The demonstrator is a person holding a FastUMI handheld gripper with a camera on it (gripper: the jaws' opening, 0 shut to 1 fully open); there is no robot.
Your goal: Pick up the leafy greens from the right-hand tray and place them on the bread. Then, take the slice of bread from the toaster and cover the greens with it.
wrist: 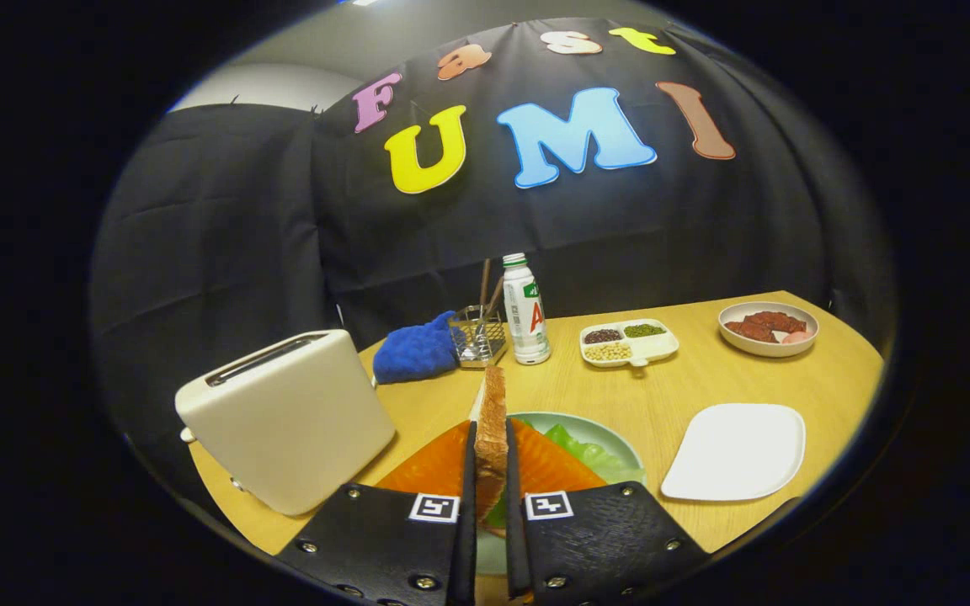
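**Bread slice held on edge above the green plate**

Black cloth walls close off the back of a light wooden table. The gripper has its two fingers drawn narrow, both pressing on a slice of bread that stands upright on edge between them, its crust rising just ahead of the fingertips. Directly beneath and beyond the fingers sits a pale green plate. On it lies an orange, striped slab showing on either side of the held slice, and leafy greens lie on that slab's right part, just right of the fingers. A small patch of green also shows low between the fingers, under the bread.

To the left of the gripper, close by, stands a cream toaster with its slot facing up. To the right of the plate lies a white tray, bare on top. Farther back along the wall are a blue cloth, a wire holder with sticks, a white bottle with a green cap, a divided dish of grains and a bowl of reddish pieces.
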